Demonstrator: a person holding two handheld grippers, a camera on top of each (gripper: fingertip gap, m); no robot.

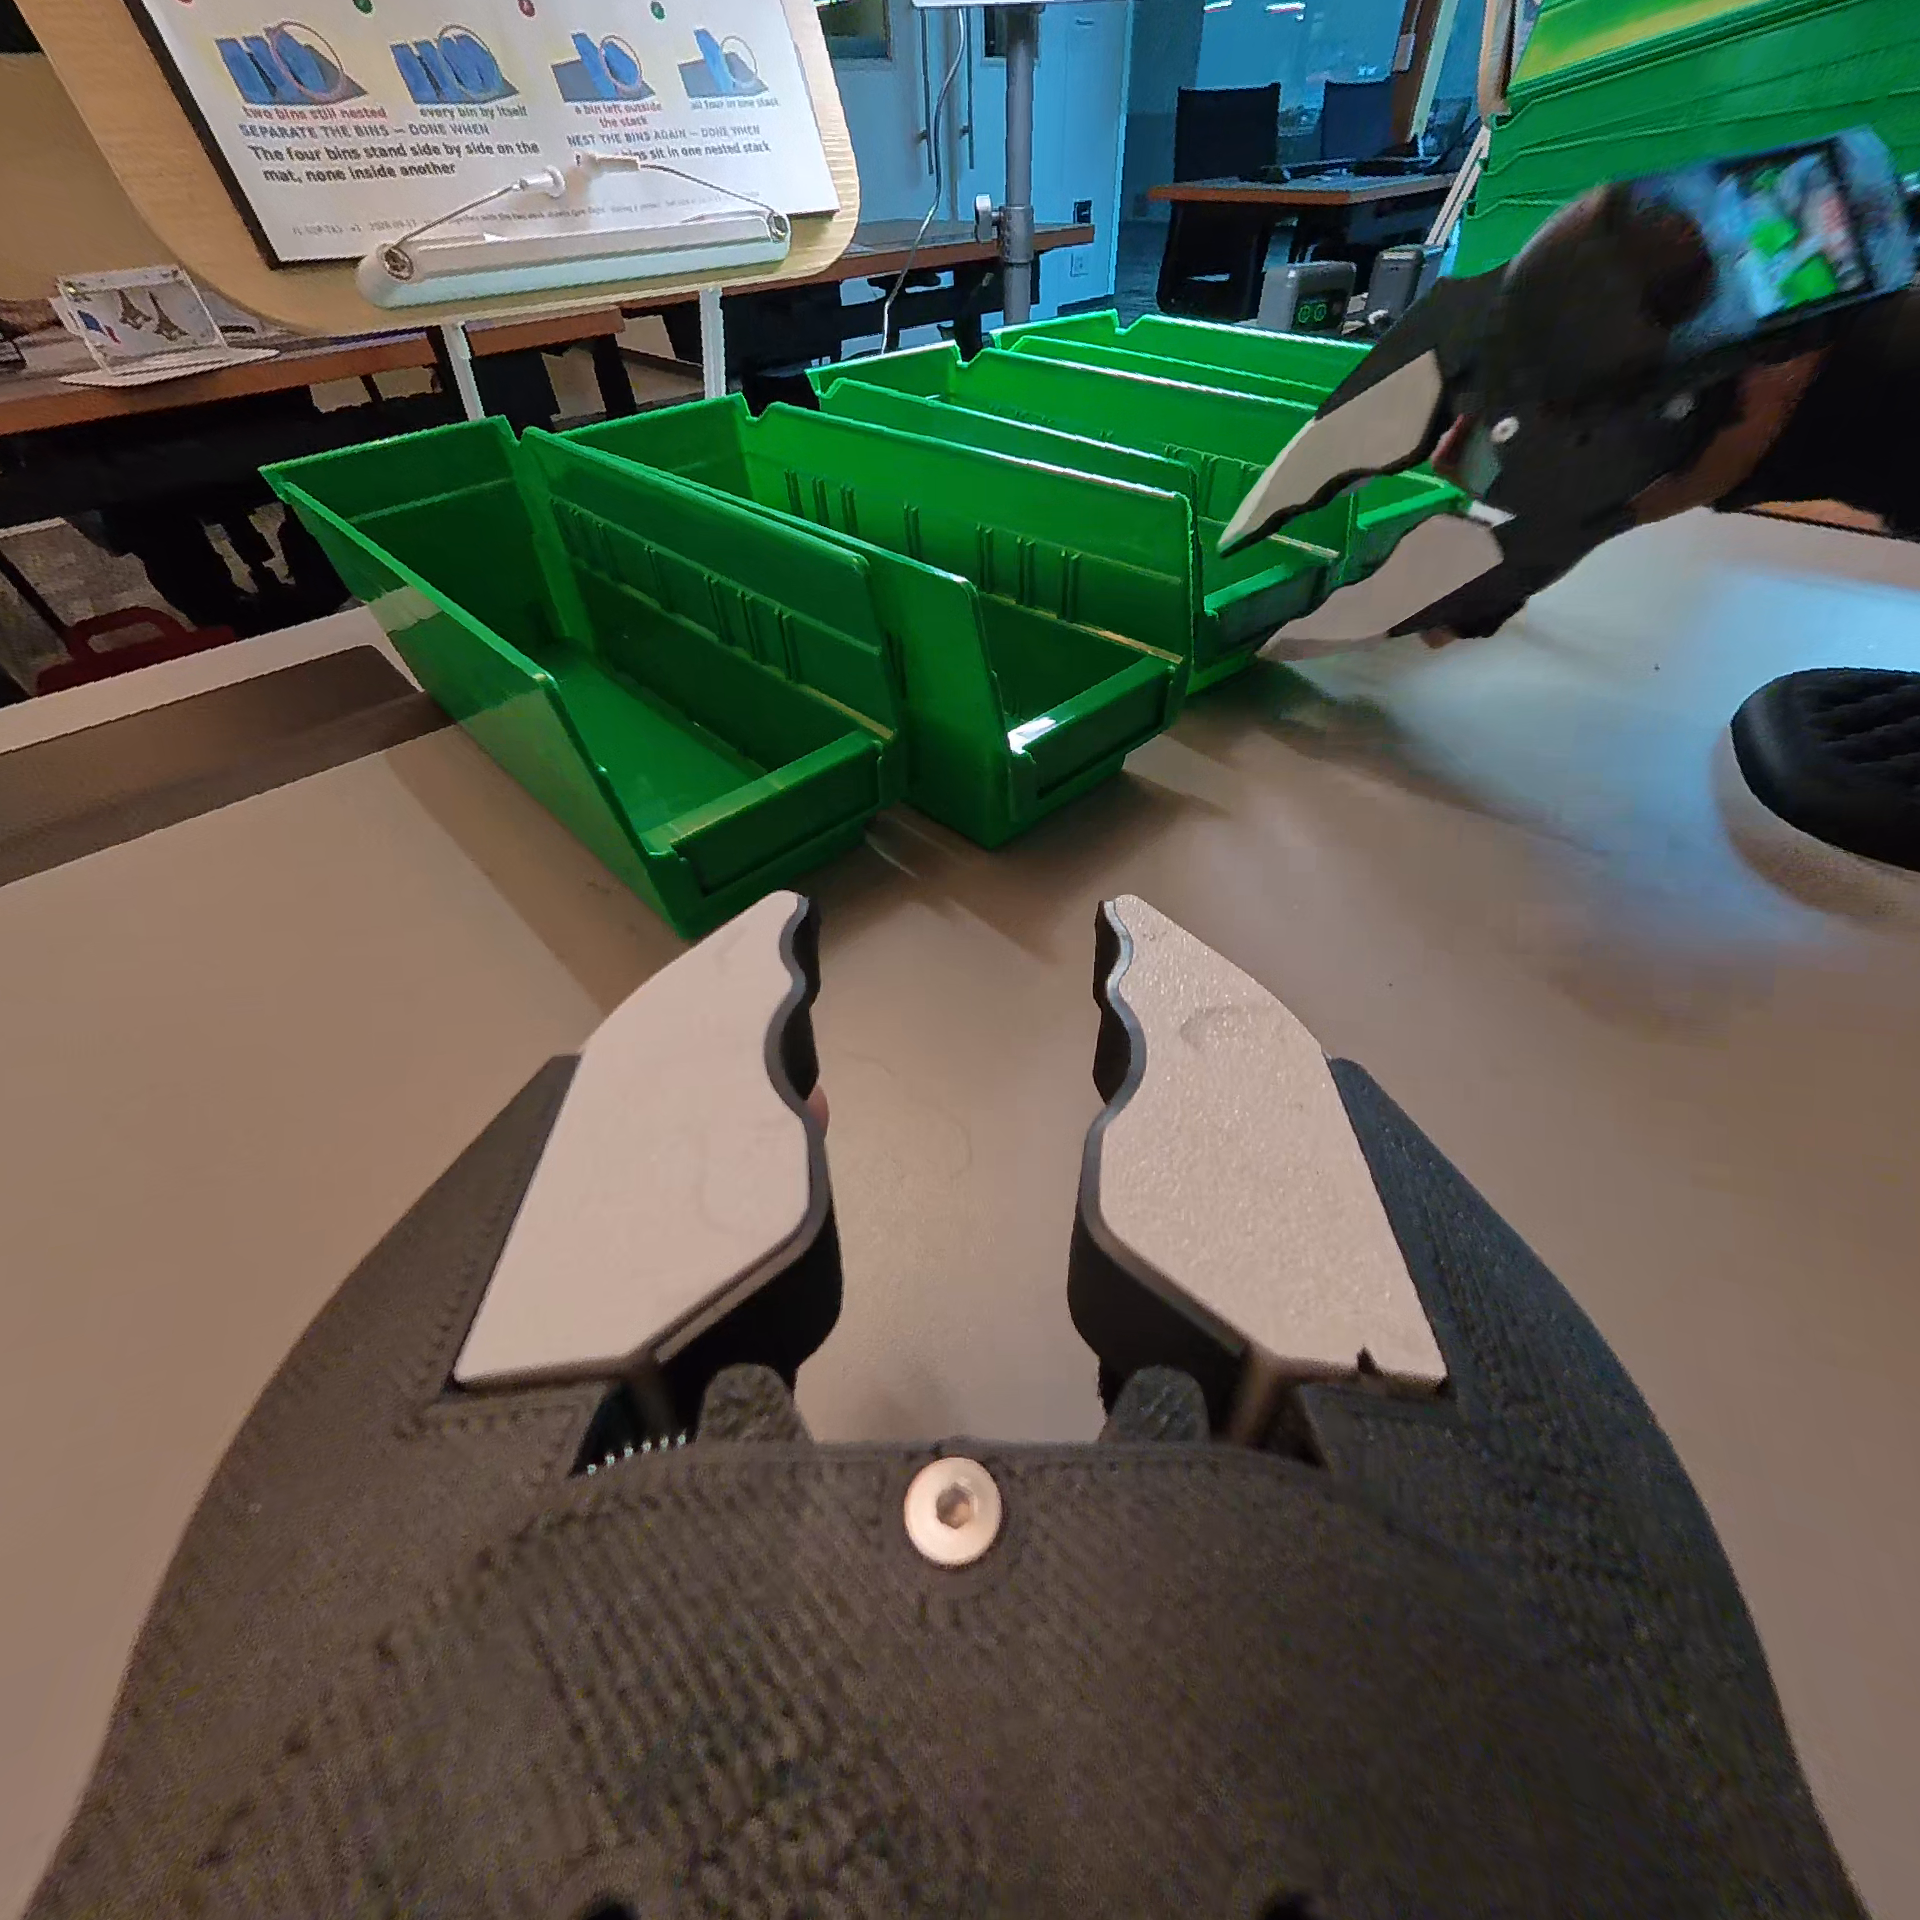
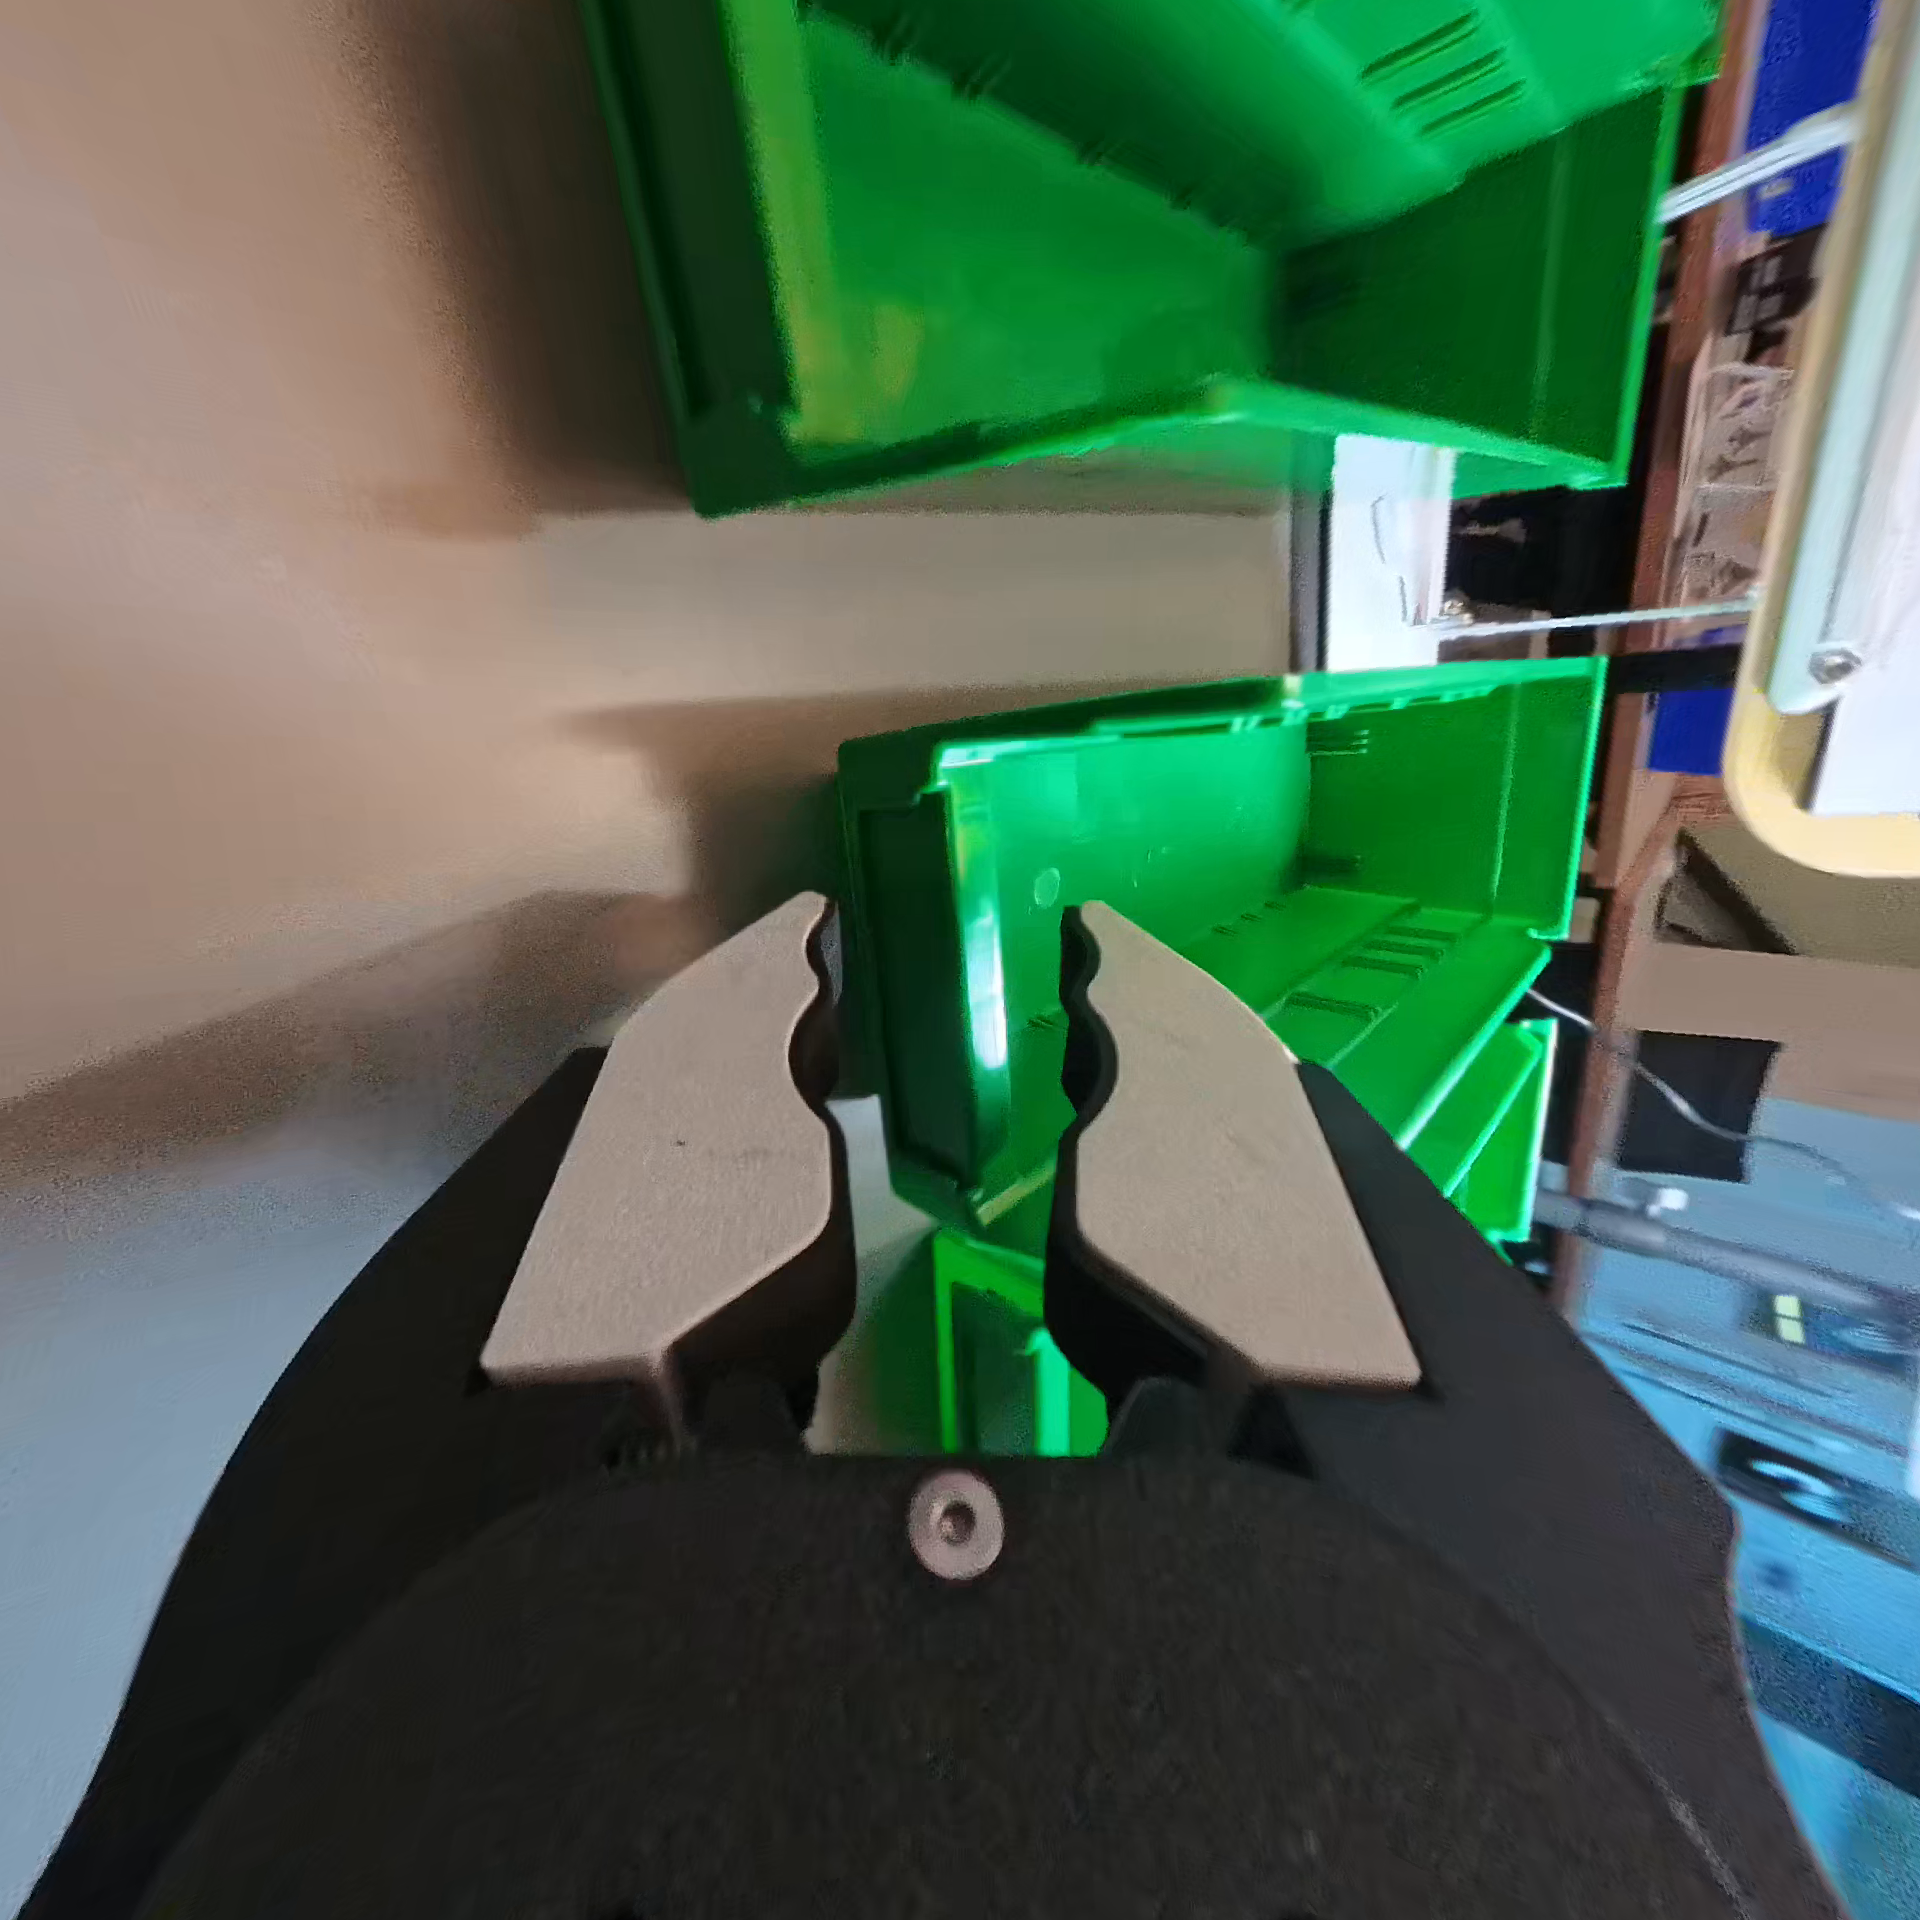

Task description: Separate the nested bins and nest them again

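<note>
Two hand-held grippers show in these pictures, one in each hand. The left hand-held gripper [image 1: 951, 914] hangs low over the bare tan bench [image 1: 416, 1039] with its two grey fingers apart and nothing between them. It points at the front corner of the nearest green bin [image 1: 582, 665], but does not touch it. That bin stands on the bench with a second green bin [image 1: 997, 613] right beside it, their side walls close together. More green bins [image 1: 1174, 416] sit in a row behind them, too packed together to count for sure. The right hand-held gripper [image 2: 945, 920] is turned on its side at the far end of the row. Its fingers are apart, one on each side of the low front wall of a green bin [image 2: 1351, 831], and I cannot tell if they touch it. The picture there is blurry. In the left wrist view, the right hand-held gripper [image 1: 1257, 592] has one finger over the bin's front lip and one down by the bench. A white sign on a stand [image 1: 499, 114] is behind the bins.
</note>
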